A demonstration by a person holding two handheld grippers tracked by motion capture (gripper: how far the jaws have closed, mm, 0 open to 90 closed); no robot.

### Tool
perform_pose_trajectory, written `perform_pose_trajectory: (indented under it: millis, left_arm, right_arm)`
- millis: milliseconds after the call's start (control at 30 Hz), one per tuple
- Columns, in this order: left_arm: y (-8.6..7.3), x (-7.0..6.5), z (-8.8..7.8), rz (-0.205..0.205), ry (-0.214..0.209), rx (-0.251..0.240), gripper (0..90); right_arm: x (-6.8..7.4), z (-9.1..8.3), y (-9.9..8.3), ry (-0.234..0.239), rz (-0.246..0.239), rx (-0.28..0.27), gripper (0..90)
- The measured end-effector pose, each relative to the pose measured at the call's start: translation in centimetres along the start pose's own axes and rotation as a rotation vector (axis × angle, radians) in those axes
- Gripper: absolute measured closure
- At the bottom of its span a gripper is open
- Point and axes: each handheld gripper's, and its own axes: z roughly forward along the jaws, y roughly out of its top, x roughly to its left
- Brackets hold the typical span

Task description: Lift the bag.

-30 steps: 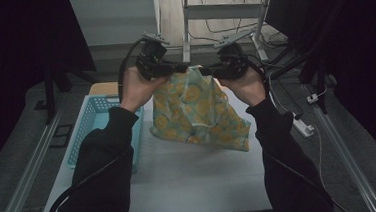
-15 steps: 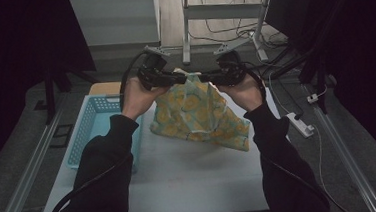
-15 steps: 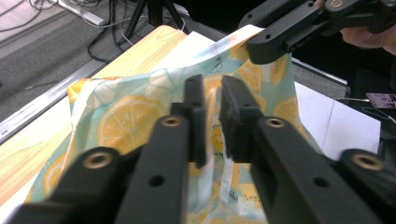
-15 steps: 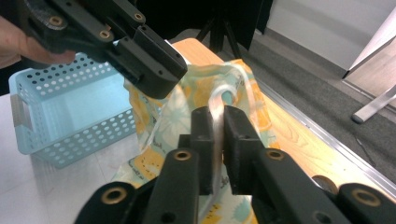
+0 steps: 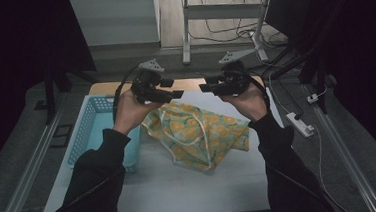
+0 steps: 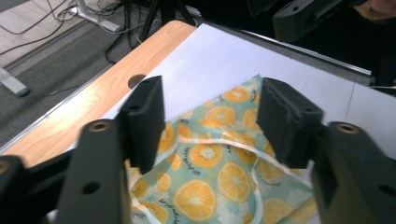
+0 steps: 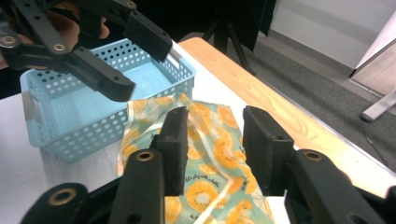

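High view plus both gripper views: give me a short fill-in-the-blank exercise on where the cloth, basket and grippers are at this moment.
1. The orange-print cloth lies on the white ____.
2. The basket beside the cloth is coloured ____.
3. The left gripper and the right gripper both hover with jaws ____, nothing between them.
4. In the high view the basket sits to the cloth's ____.

Missing words: table; blue; open; left
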Motion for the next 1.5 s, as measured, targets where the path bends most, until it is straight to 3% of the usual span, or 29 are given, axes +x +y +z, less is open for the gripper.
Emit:
perform_pose_trajectory:
  millis: [167,567,1033,1500]
  left_arm:
    - [-2.0,-0.2,-0.1,-0.008,0.009,0.014,29.8]
    - [-7.1,-0.6,-0.6,-0.096,-0.002,0.038,13.2]
    - [-12.2,-1.2,-1.5,-0.177,-0.008,0.038,4.7]
    - [-16.3,-2.6,-3.3,-0.207,-0.005,0.035,0.0]
  right_arm:
    - [0.4,0.2,-1.3,0.0,-0.003,0.013,53.6]
    - [1.9,1.1,-4.7,0.0,0.01,-0.005,31.0]
    - [3.1,2.4,-8.6,-0.015,0.06,0.0,12.9]
    - [4.1,1.7,-11.8,-0.03,0.056,0.006,2.9]
